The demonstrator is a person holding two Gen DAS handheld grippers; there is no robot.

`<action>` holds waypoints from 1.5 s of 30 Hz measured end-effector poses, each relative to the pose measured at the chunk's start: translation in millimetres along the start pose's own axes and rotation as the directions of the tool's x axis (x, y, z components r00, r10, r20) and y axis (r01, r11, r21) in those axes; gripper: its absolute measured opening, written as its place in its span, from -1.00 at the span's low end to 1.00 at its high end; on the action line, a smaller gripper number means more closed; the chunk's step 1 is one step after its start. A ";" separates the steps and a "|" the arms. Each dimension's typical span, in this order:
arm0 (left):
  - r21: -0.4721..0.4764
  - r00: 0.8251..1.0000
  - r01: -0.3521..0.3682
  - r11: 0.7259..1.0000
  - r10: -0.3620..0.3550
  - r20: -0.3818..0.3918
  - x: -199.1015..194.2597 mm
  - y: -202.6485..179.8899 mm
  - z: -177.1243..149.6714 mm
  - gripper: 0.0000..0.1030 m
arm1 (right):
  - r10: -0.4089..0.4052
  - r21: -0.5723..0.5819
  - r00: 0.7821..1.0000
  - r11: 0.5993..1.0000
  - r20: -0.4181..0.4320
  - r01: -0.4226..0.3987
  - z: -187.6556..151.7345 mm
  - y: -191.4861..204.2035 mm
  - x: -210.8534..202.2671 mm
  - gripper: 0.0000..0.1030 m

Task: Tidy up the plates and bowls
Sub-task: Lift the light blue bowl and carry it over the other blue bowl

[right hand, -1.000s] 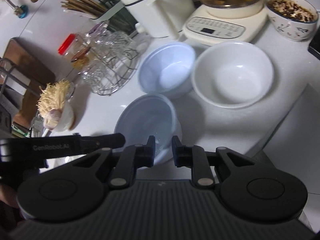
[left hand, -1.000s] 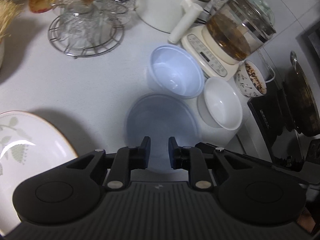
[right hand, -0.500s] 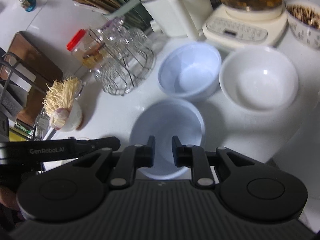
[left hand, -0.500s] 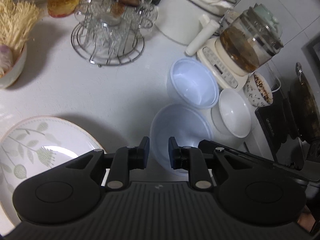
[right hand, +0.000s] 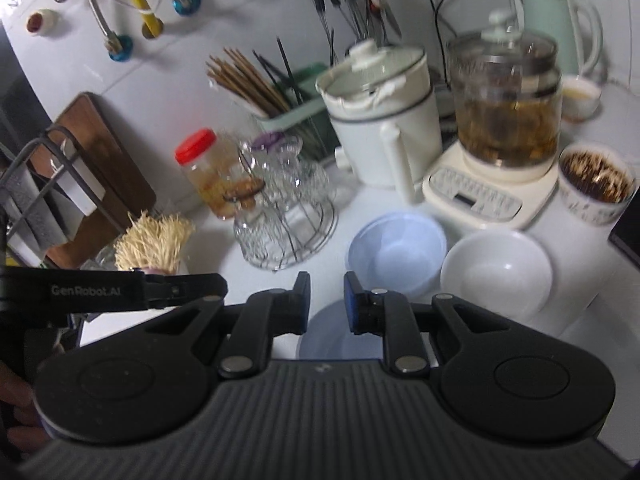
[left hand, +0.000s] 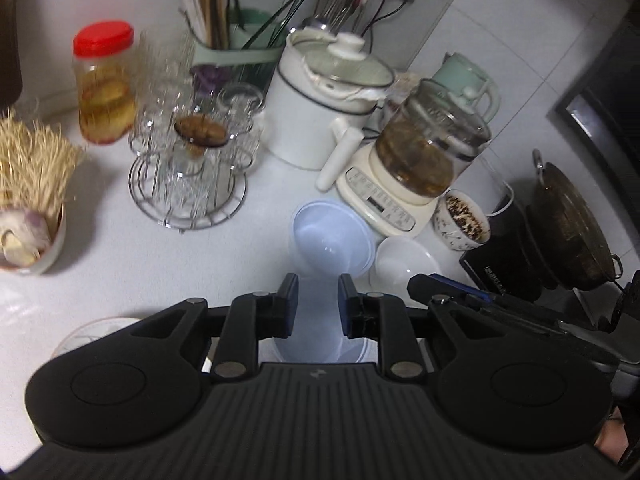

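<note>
Where legible, left tongs (right hand: pixel 219 286) read "GenRobot.AI" (white)

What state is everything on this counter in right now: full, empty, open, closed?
Far blue bowl: empty, upright.
Near blue bowl: empty, under grippers.
White bowl: empty, upright.
Patterned cup: full of dark bits.
Glass kettle: holds brown liquid.
Jar: red lid on.
White pot: lidded.
Left gripper, right gripper: narrowly apart, gripping nothing.

White bowl (right hand: pixel 496 272) sits right of blue bowl (right hand: pixel 396 254).
</note>
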State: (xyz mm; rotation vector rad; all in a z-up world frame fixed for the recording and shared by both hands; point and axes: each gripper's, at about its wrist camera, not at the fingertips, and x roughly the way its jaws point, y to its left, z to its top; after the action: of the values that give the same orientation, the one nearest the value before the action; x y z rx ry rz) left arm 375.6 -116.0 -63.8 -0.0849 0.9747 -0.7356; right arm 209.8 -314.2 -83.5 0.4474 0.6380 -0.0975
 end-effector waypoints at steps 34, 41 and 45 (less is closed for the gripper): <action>-0.118 0.995 -0.078 0.990 0.071 -0.067 79.0 13.0 22.0 0.12 | -0.040 0.004 0.999 0.999 -0.020 0.040 32.9 -63.9 40.5 0.38; -0.187 0.994 -0.091 0.978 0.077 -0.081 109.7 22.8 31.6 0.12 | -0.037 -0.048 0.995 0.998 -0.091 0.032 50.4 -77.4 81.8 -0.06; -0.210 0.991 -0.090 0.974 0.067 -0.112 132.7 26.3 35.2 0.10 | -0.060 -0.088 0.989 0.995 -0.136 0.048 55.8 -80.7 109.6 -0.27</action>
State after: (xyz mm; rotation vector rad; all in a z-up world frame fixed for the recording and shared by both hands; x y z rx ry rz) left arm 462.3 -184.7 -149.2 -0.1973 1.1494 -0.5640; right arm 310.6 -405.8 -139.2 0.3574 0.7878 -0.0909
